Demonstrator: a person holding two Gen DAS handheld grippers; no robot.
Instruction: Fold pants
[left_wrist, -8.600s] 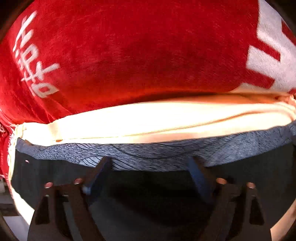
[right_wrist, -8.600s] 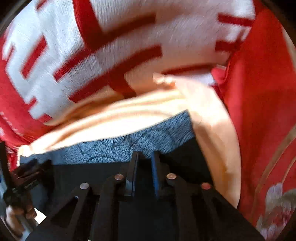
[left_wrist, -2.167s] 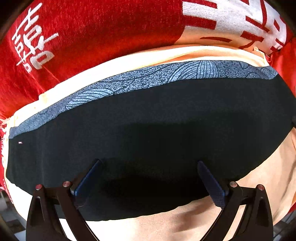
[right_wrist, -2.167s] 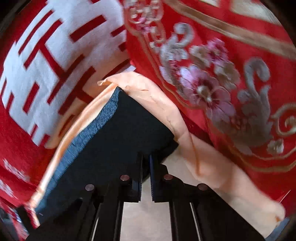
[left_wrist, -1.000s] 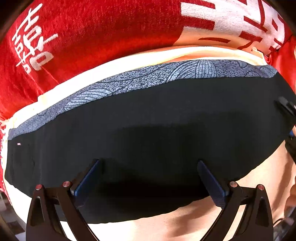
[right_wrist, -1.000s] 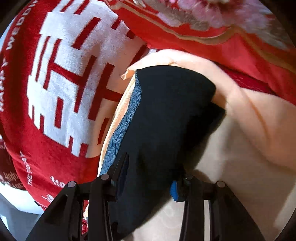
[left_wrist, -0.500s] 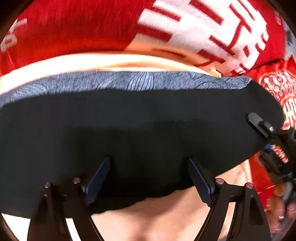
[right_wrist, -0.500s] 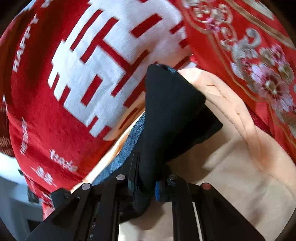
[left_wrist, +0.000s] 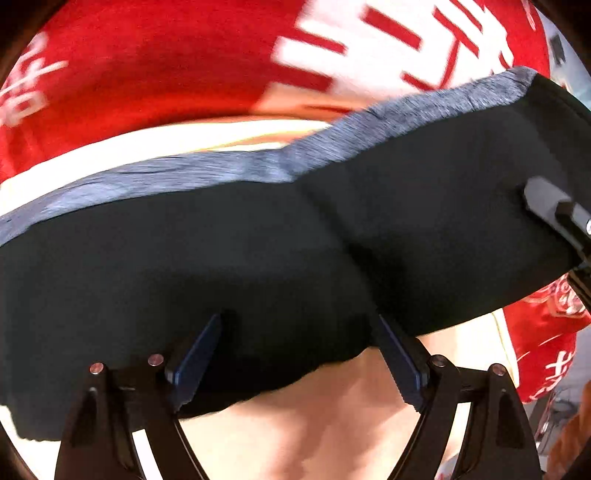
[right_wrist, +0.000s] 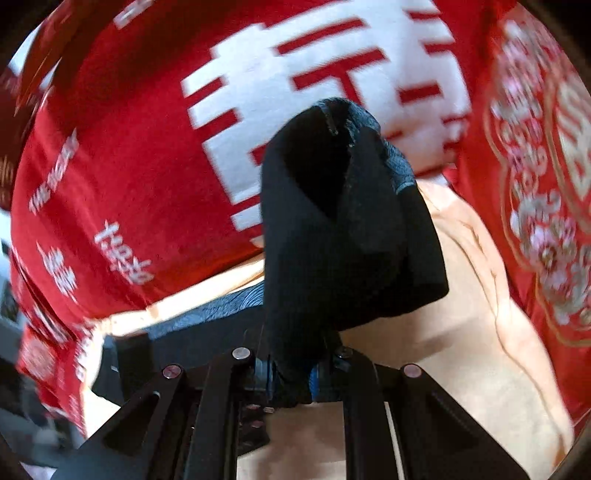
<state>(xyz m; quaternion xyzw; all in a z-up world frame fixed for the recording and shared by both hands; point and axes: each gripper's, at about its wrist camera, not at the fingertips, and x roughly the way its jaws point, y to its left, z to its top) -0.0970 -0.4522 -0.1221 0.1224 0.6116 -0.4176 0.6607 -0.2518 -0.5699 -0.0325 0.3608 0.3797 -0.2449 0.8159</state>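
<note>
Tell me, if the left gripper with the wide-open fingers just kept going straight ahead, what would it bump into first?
Most likely the black pants. The left gripper points steeply down at them with its jaws spread wide, and the dark cloth fills the space right ahead of its fingertips. How close it is I cannot tell; the peach sheet lies underneath.

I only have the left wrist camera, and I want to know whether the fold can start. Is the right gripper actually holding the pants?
Observer: Yes. The fingers of the right gripper have just been closing and now pinch a bunched end of the black pants.
Operator: Is that end flat on the sheet?
Observer: No, it stands up off the peach sheet, and the grey waistband curls over at its top.
Operator: What's beyond the sheet on that side?
Observer: A red cloth with gold and pink flower embroidery.
</note>
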